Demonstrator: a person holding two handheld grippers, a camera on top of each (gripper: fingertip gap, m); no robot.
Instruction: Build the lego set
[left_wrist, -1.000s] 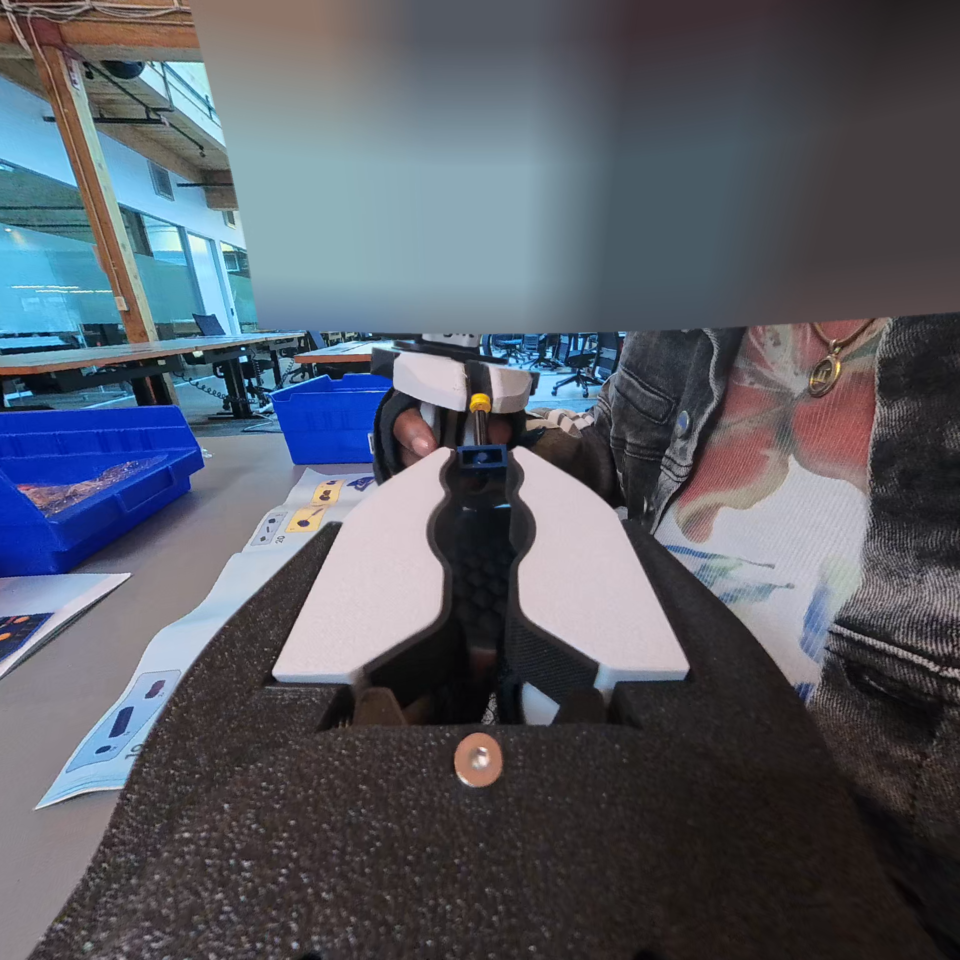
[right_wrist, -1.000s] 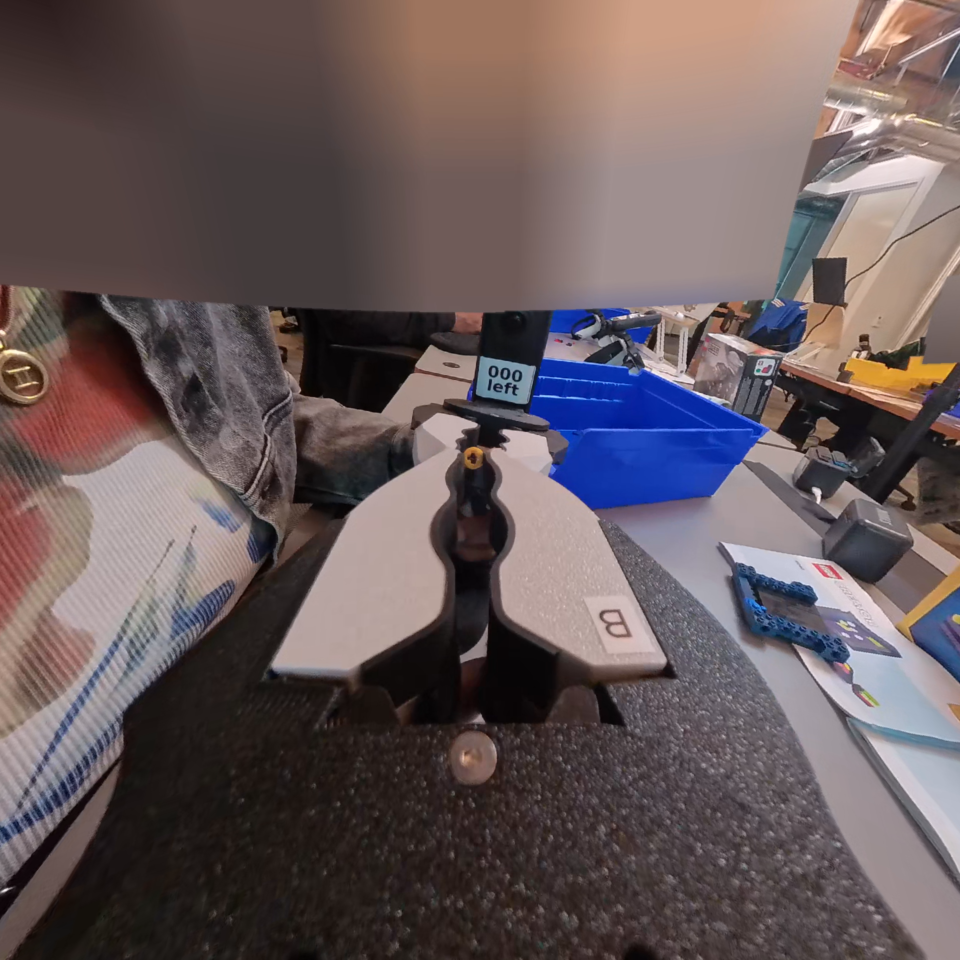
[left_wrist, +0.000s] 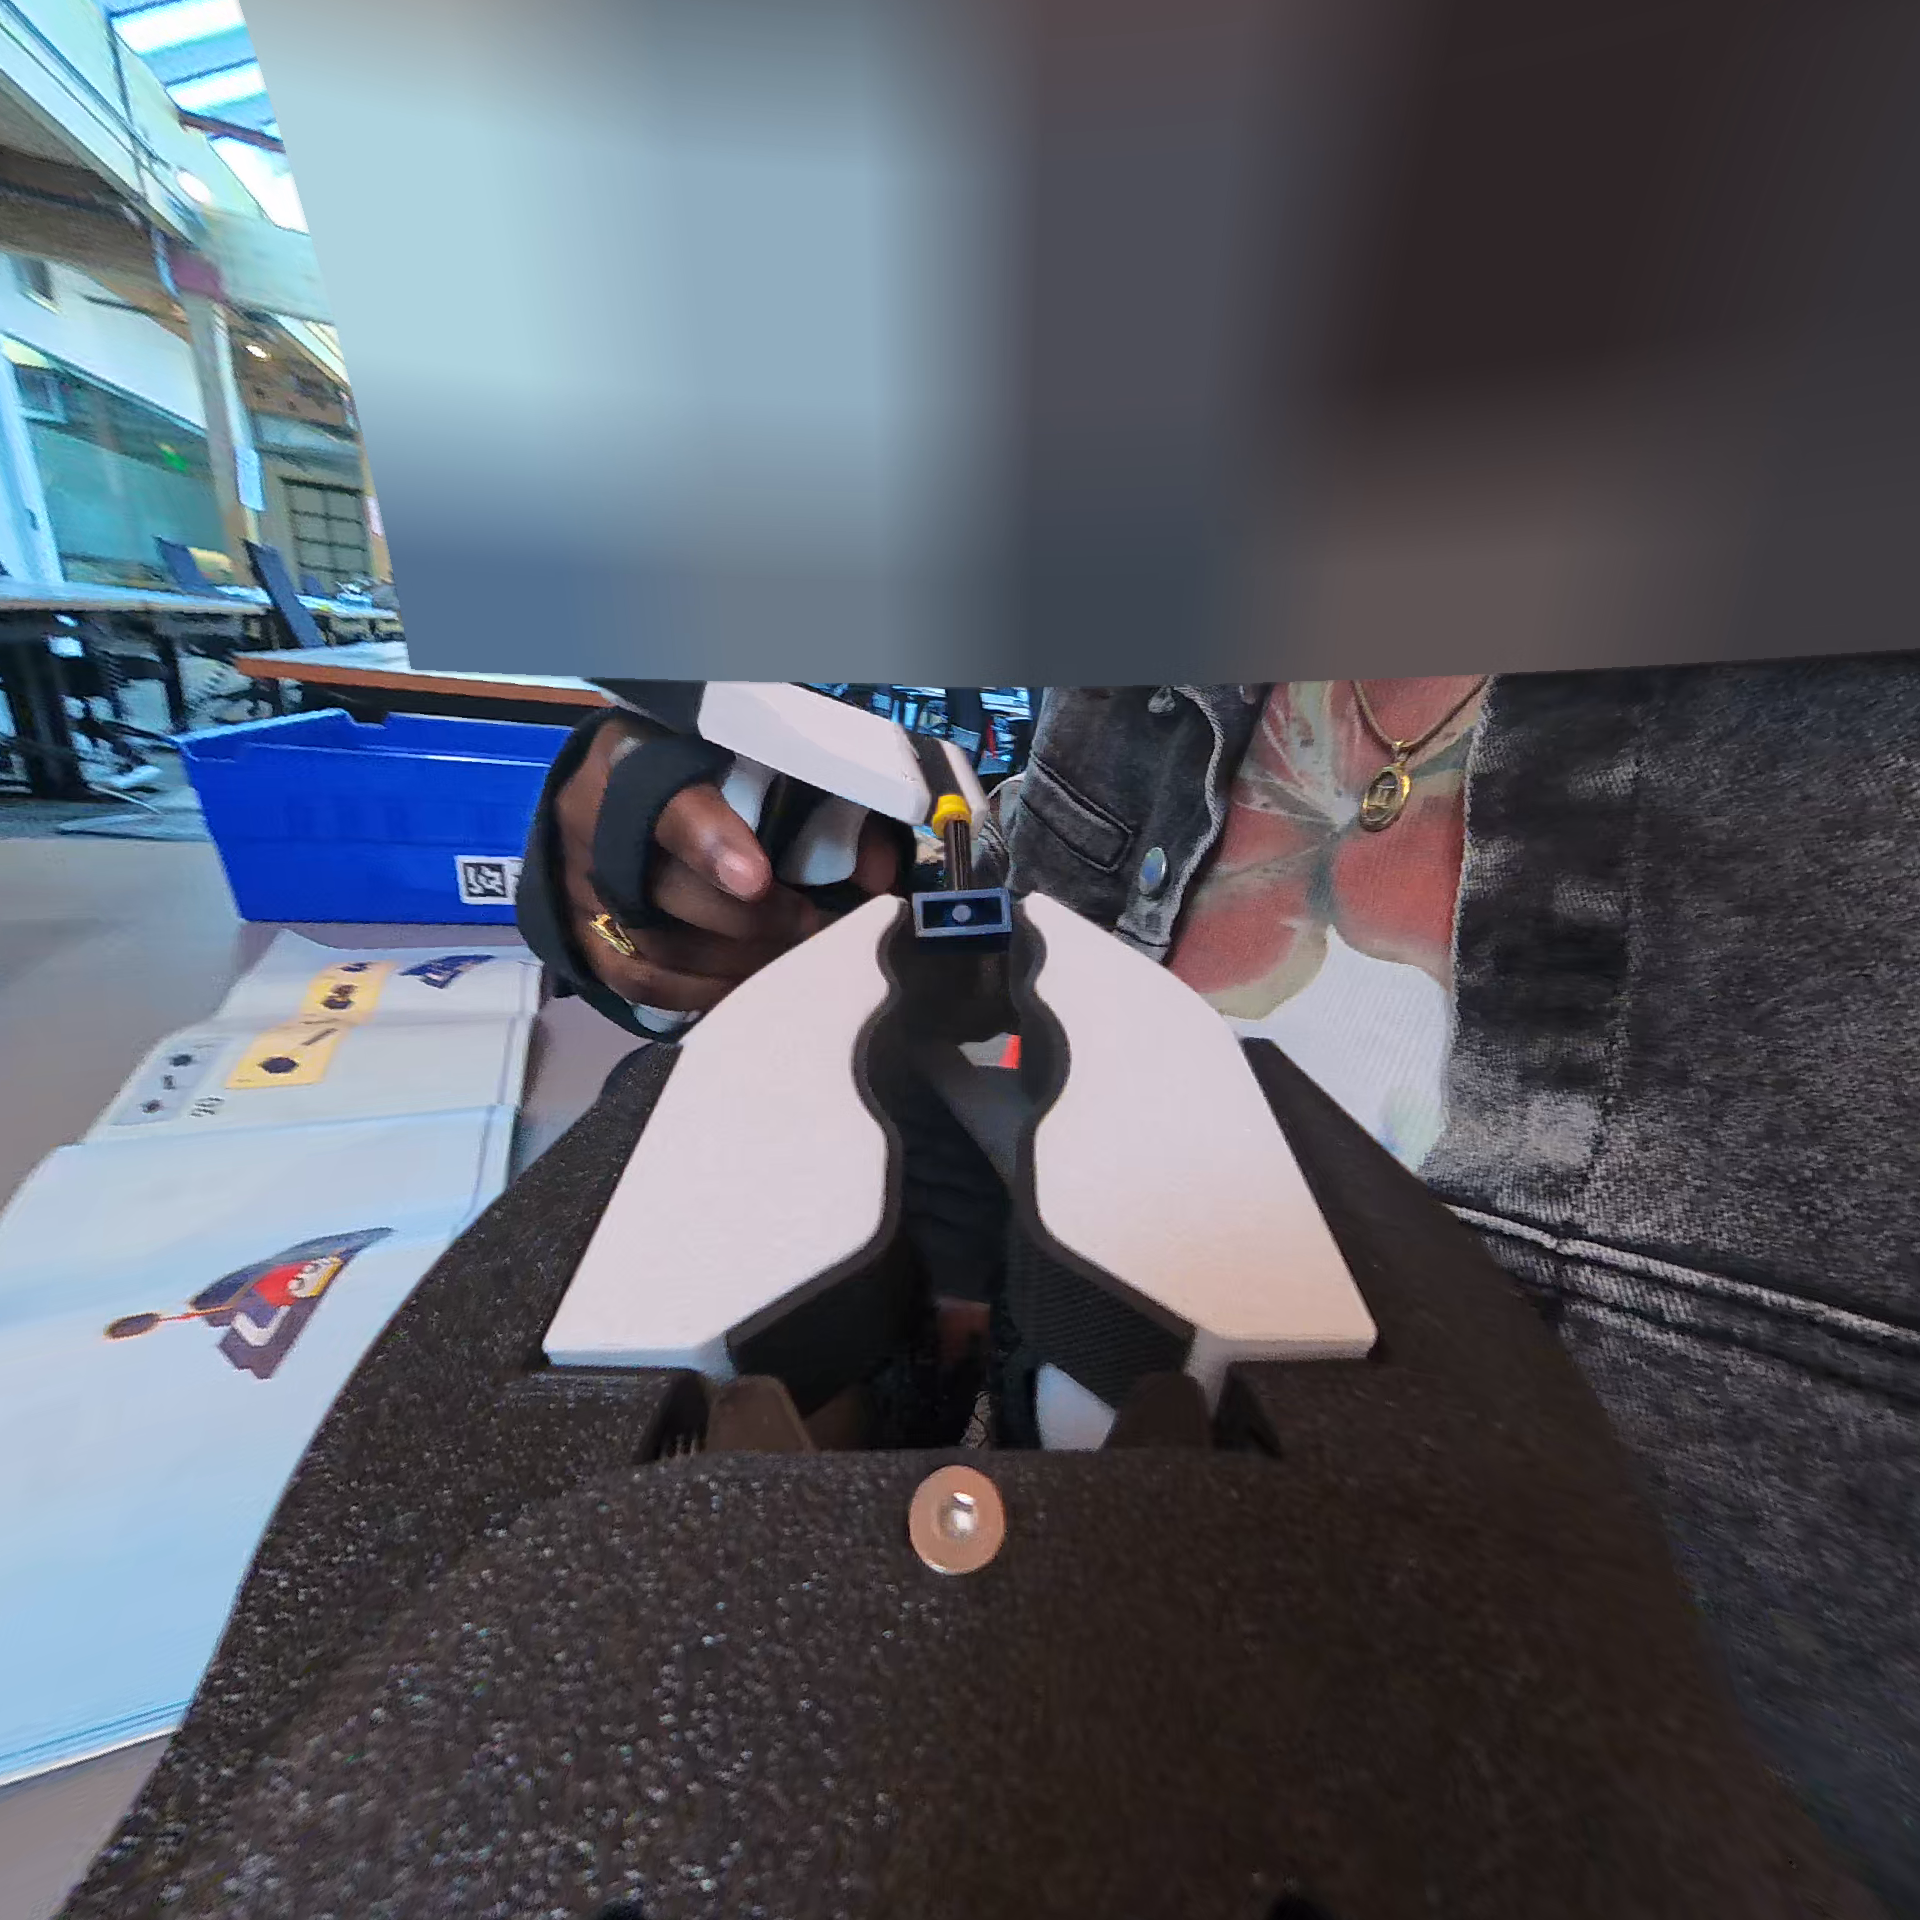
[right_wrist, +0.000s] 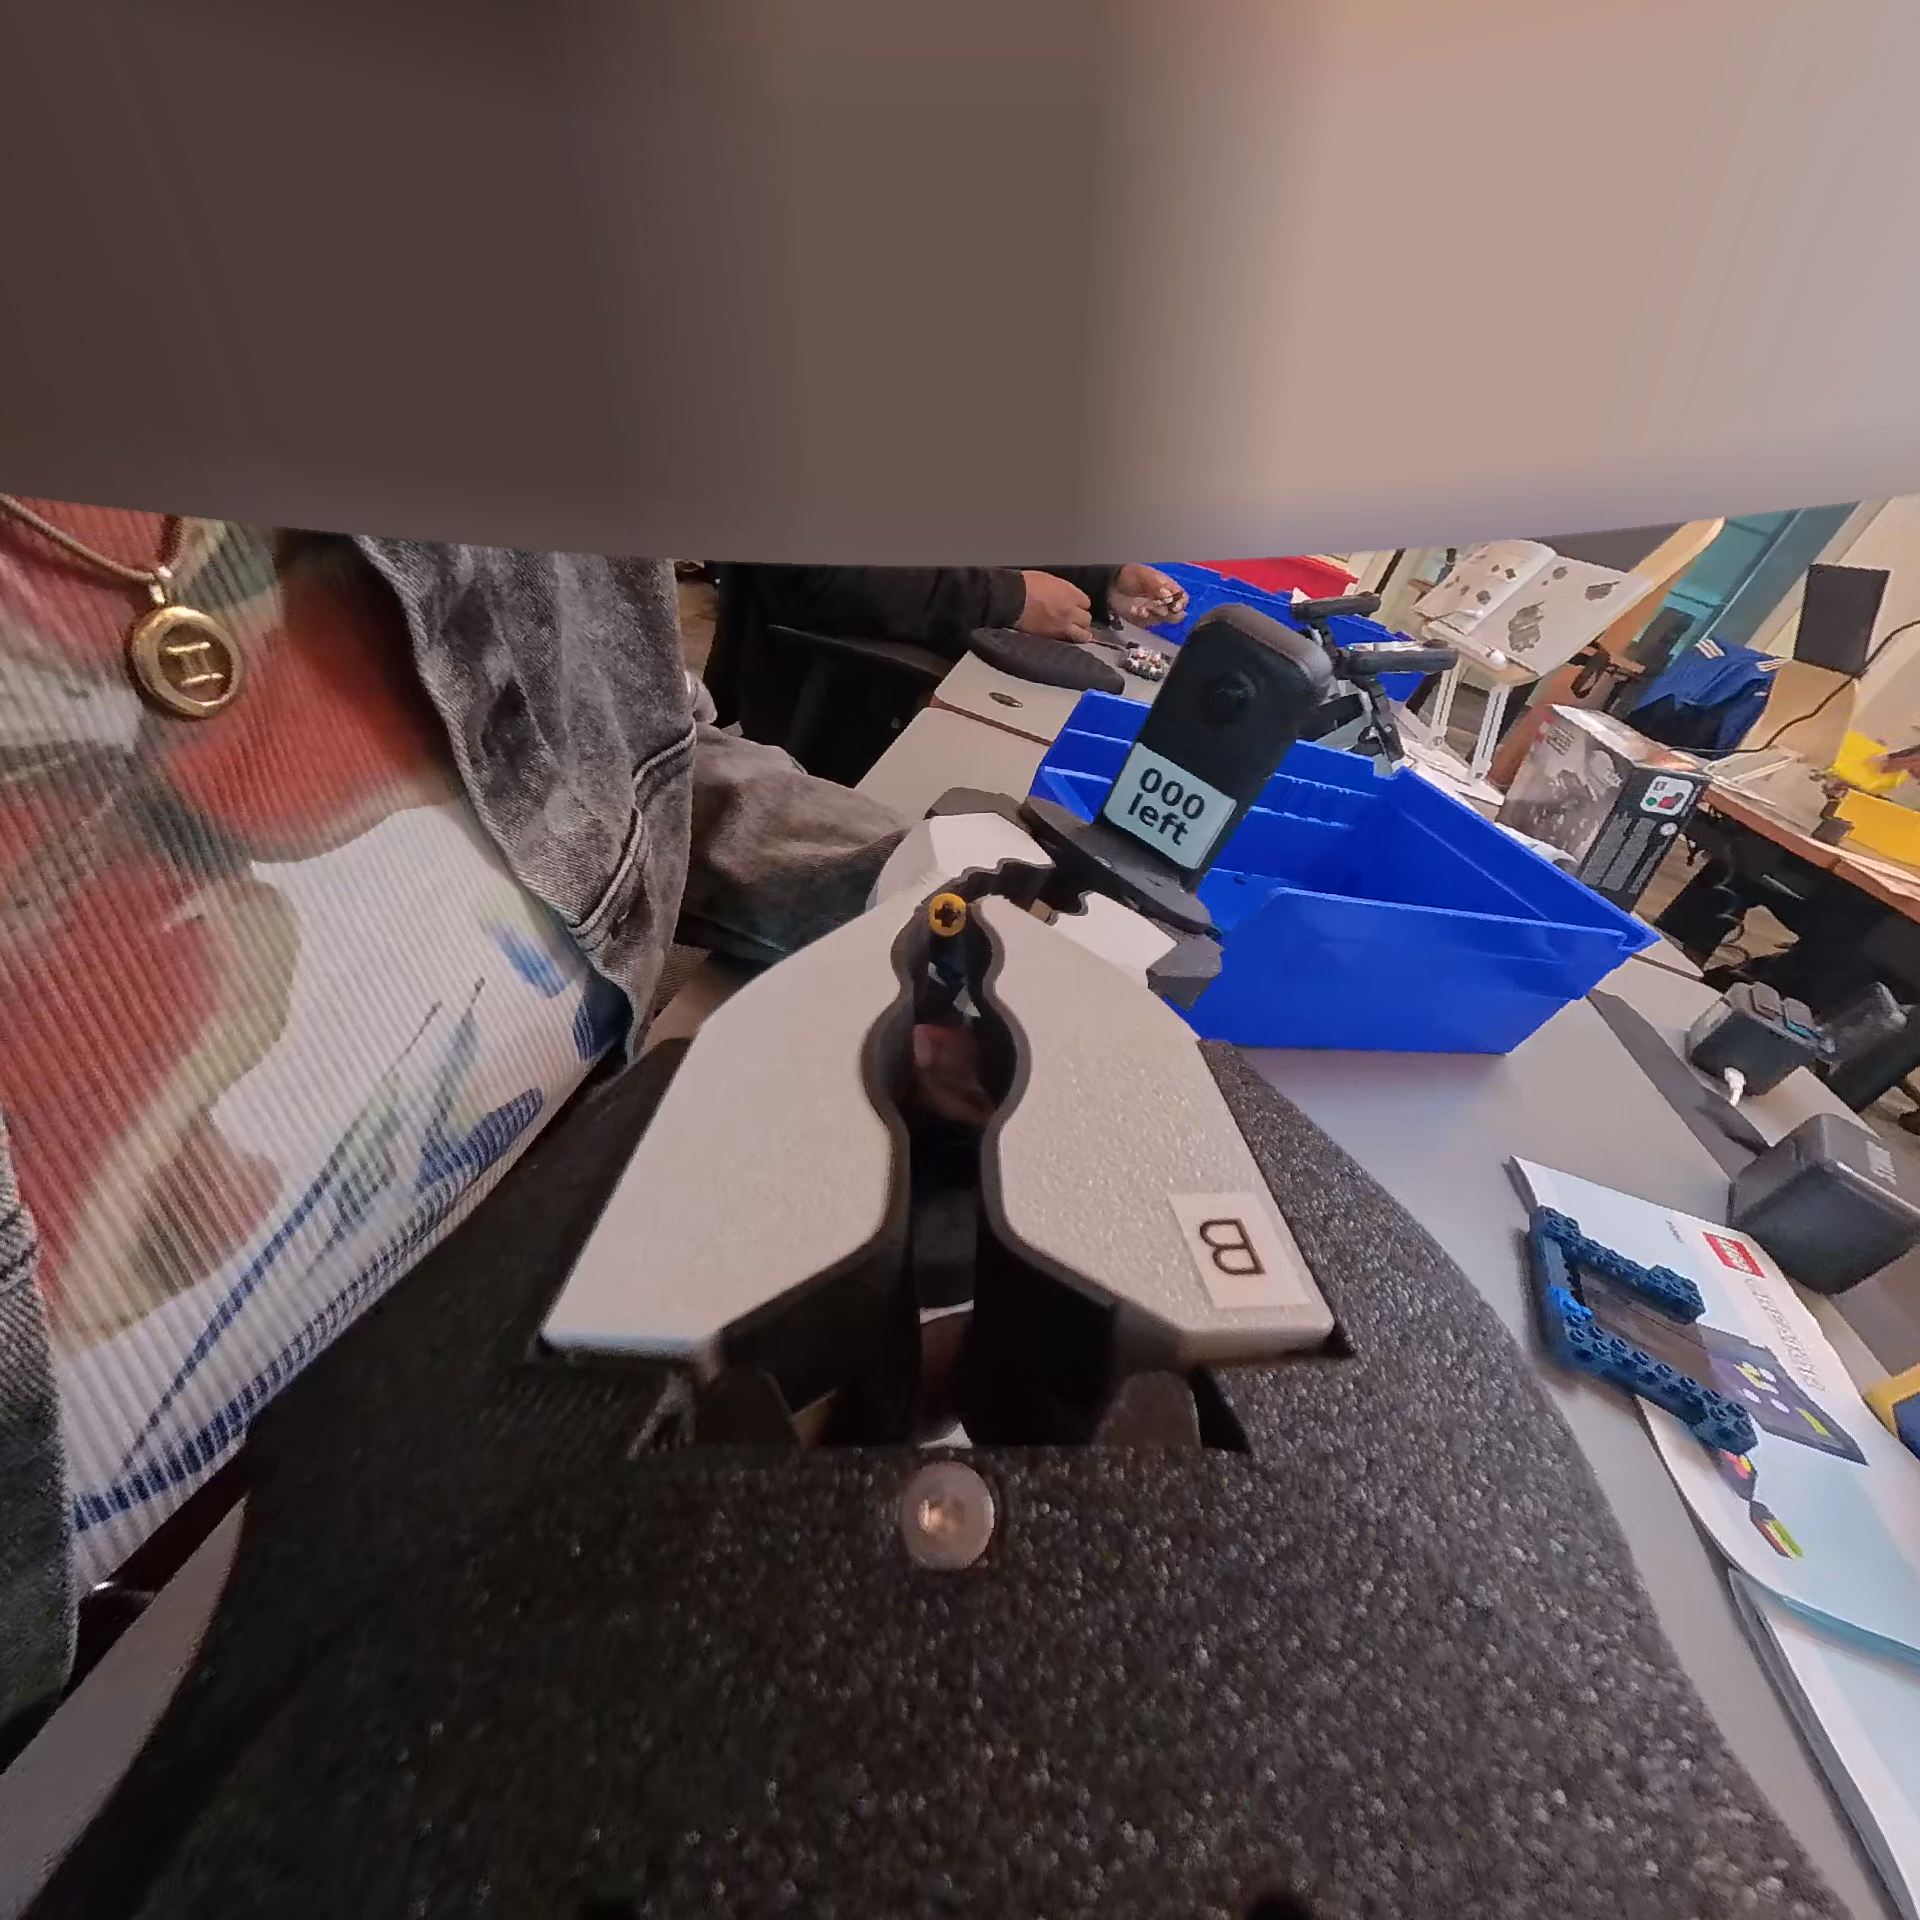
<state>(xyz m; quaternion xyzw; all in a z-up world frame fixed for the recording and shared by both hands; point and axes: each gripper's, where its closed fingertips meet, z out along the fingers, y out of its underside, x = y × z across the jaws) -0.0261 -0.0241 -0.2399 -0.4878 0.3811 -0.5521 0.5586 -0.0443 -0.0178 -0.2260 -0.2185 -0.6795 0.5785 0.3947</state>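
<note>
spanning a grey table (right_wrist: 1403, 1101) with blue bins (right_wrist: 1455, 935) (open workshop), left jaws clamp a blue brick (left_wrist: 961, 914), right a yellow-tipped rod (right_wrist: 947, 916).

My left gripper (left_wrist: 961, 920) holds a small brick (left_wrist: 961, 914) facing my right gripper (right_wrist: 948, 925), which grips a rod (right_wrist: 945, 940). A bin (right_wrist: 1403, 935) sits behind on the table (right_wrist: 1455, 1101)

Writing we see, on four things
We see a pale label (right_wrist: 1169, 816) on the far camera (right_wrist: 1236, 696), a white sticker (right_wrist: 1236, 1247) on the near finger (right_wrist: 1122, 1143), a code sticker (left_wrist: 488, 881) on the left bin (left_wrist: 343, 821), and a red logo (right_wrist: 1733, 1255) on the right booklet (right_wrist: 1808, 1538).
</note>
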